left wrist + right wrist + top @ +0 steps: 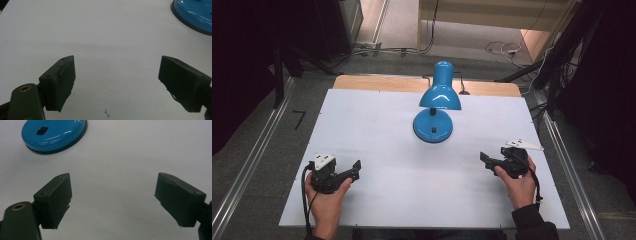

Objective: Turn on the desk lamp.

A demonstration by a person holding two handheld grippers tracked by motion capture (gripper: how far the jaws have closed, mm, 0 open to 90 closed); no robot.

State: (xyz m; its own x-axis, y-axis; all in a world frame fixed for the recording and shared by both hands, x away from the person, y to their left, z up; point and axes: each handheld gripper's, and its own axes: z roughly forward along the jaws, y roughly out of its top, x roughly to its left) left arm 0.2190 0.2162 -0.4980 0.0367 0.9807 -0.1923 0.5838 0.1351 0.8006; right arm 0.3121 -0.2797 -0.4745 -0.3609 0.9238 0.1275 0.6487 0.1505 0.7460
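- High view: blue lamp [435,107] stands upper centre on the white table [377,130]; left gripper [357,170] lower left, right gripper [484,159] lower right, both well apart from it.
- Gripper views: both grippers spread wide, empty; the right one shows the black switch [42,130] on the base.

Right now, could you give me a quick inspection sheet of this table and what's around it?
Surface: white board on a wooden table, flat, with a few faint specks.
Job's things: blue desk lamp upright at centre back, shade tilted down over its round base.
Clutter: nothing seen.
Tongs: left tongs and right tongs both open, empty, held near the front edge, apart from the lamp.
Cables: black cable trailing from the left tongs; loose cords on the floor behind.
Surroundings: grey floor, metal rails each side.
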